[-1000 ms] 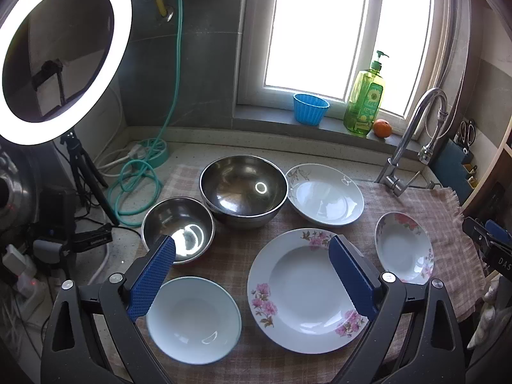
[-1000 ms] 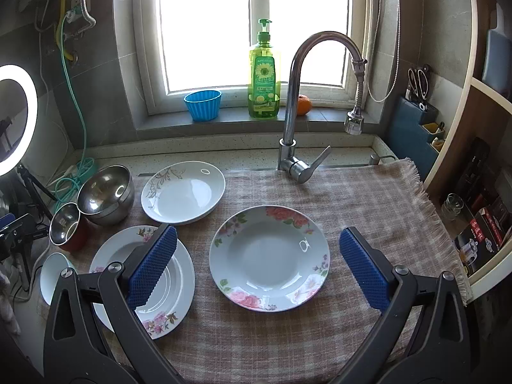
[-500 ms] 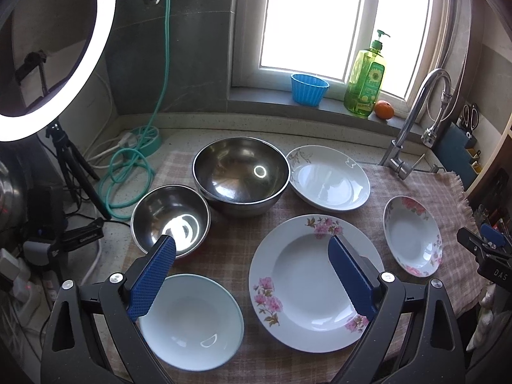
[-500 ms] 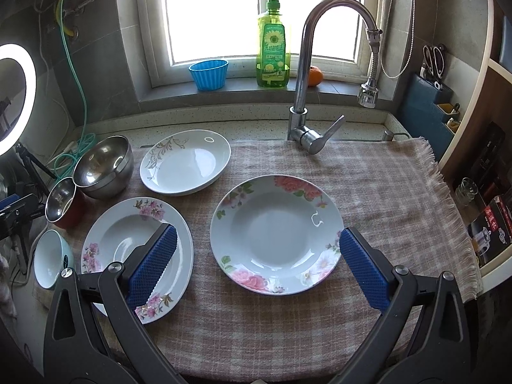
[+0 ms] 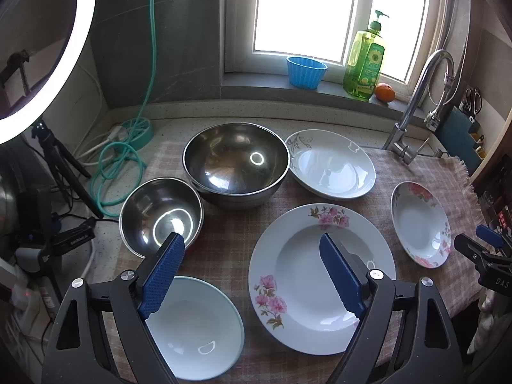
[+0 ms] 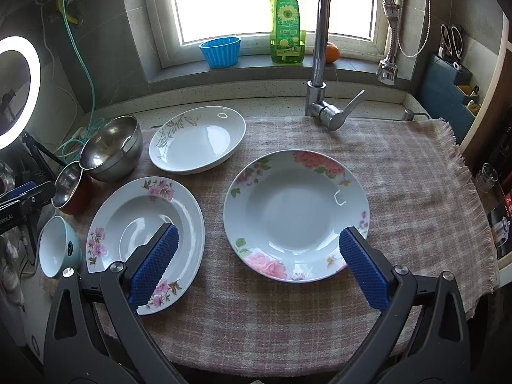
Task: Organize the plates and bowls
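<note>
On the checked cloth stand a large steel bowl (image 5: 236, 163), a small steel bowl (image 5: 161, 215), a pale blue bowl (image 5: 195, 329), a large pink-flower plate (image 5: 320, 275), a white leaf-pattern plate (image 5: 332, 164) and a rose-pattern deep plate (image 5: 420, 224). My left gripper (image 5: 251, 240) is open and empty, above the cloth between the blue bowl and the large plate. My right gripper (image 6: 256, 233) is open and empty, its fingers straddling the near rim of the rose plate (image 6: 296, 214). The large plate (image 6: 145, 243) lies to its left.
A tap (image 6: 323, 64) stands behind the cloth. A blue cup (image 6: 220, 51), a soap bottle (image 6: 286, 22) and an orange (image 6: 332, 52) sit on the windowsill. A ring light (image 5: 41, 48) on a tripod, cables and a green hose (image 5: 124, 160) crowd the left. A knife block (image 6: 448, 86) is at right.
Both grippers have come lower and closer to the dishes. The right one has closed in on the rose plate. Both stay open and empty.
</note>
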The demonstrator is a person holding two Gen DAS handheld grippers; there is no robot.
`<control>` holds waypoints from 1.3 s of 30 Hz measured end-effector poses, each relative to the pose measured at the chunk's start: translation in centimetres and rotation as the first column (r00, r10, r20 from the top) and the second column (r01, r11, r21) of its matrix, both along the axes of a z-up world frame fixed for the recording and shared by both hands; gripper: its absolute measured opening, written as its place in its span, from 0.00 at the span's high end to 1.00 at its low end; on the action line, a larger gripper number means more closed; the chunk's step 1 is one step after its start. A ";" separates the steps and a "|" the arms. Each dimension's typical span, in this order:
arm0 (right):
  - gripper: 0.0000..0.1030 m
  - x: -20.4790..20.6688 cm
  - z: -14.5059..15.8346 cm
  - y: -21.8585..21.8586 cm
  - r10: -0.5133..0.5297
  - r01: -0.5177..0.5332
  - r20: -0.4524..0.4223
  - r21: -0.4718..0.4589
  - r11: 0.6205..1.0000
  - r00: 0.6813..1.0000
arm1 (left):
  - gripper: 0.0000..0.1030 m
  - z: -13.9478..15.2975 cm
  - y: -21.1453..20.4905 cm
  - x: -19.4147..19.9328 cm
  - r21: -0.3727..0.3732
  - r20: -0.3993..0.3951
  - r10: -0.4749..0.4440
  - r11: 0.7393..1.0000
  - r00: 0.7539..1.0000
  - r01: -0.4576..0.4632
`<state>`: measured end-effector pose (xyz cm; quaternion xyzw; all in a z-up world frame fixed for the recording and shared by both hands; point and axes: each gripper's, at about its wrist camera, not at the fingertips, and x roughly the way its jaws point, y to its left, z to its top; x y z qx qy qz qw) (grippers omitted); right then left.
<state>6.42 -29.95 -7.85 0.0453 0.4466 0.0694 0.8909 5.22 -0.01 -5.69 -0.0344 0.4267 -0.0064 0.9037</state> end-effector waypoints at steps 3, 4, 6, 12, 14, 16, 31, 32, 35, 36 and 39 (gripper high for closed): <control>0.11 0.0 -0.9 0.3 0.032 -0.030 -0.041 0.045 0.999 0.999 | 0.27 -0.9 0.0 0.7 -0.023 -0.043 -0.025 0.999 0.999 0.024; 0.16 -0.1 -1.2 0.5 0.046 -0.043 -0.054 0.060 0.997 0.997 | 0.29 -1.2 0.0 1.0 -0.042 -0.062 -0.036 0.999 0.997 0.033; 0.23 -0.1 -2.0 0.9 0.074 -0.067 -0.079 0.087 0.994 0.994 | 0.37 -2.0 0.2 1.6 -0.104 -0.104 -0.060 0.993 0.993 0.049; 0.45 0.4 -5.0 1.2 0.136 -0.087 -0.194 0.241 0.967 0.972 | 0.47 -4.2 0.6 3.4 -0.244 -0.224 -0.104 0.969 0.969 0.048; 0.47 0.4 -5.9 1.2 0.137 -0.073 -0.223 0.274 0.959 0.965 | 0.49 -4.7 0.6 3.9 -0.256 -0.252 -0.110 0.966 0.961 0.043; 0.49 0.3 -6.6 1.1 0.141 -0.063 -0.245 0.299 0.952 0.959 | 0.50 -5.1 0.6 4.4 -0.256 -0.273 -0.116 0.966 0.955 0.044; 0.75 1.0 -9.4 2.4 0.184 -0.048 -0.325 0.385 0.922 0.928 | 0.61 -7.2 0.5 7.5 -0.218 -0.366 -0.151 0.973 0.918 0.073; 0.76 1.1 -9.5 2.5 0.186 -0.048 -0.327 0.388 0.921 0.926 | 0.62 -7.4 0.5 7.6 -0.220 -0.371 -0.153 0.973 0.916 0.073; 0.77 1.2 -9.8 2.5 0.192 -0.047 -0.336 0.396 0.917 0.922 | 0.68 -7.7 0.5 7.9 -0.224 -0.385 -0.155 0.972 0.910 0.071; 0.77 1.3 -9.8 2.5 0.196 -0.047 -0.337 0.402 0.914 0.921 | 0.68 -7.7 0.6 7.9 -0.220 -0.385 -0.154 0.973 0.910 0.071; 0.78 1.5 -10.0 2.6 0.201 -0.047 -0.339 0.411 0.910 0.919 | 0.68 -7.8 0.6 8.1 -0.222 -0.391 -0.152 0.973 0.908 0.067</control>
